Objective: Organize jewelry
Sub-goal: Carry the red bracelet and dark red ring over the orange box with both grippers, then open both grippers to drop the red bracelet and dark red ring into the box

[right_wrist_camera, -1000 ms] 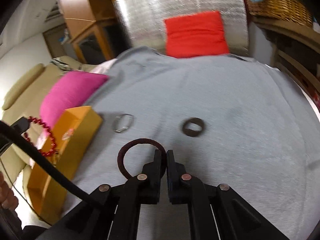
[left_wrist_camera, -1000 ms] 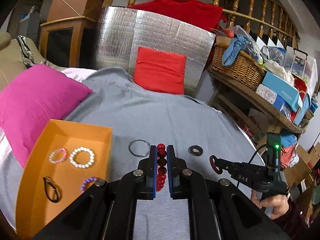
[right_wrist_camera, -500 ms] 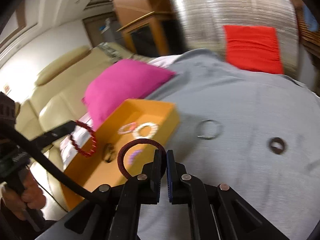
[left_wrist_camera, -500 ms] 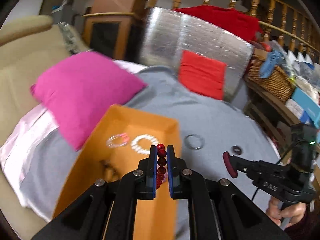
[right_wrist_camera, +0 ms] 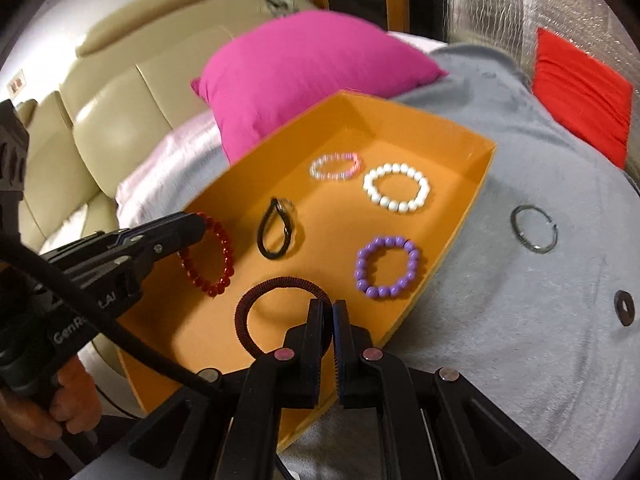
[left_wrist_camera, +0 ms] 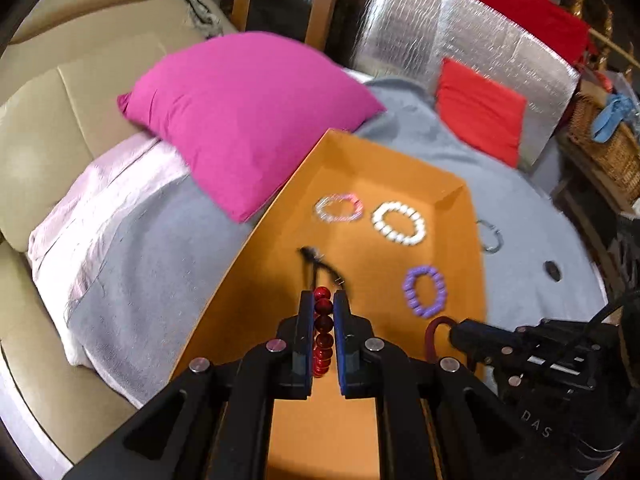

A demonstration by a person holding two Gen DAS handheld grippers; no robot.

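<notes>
Orange tray (right_wrist_camera: 472, 216): 4 bracelets | L grip (left_wrist_camera: 320, 300) clamps red beads (right_wrist_camera: 208, 256) | R grip (right_wrist_camera: 328, 308) pinches coil band (right_wrist_camera: 256, 300)

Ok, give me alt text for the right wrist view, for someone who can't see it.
The right gripper holds a dark red coiled hair tie over an orange tray of bracelets, while the left gripper holds a red bead bracelet there. A metal ring lies outside on the grey blanket.
</notes>
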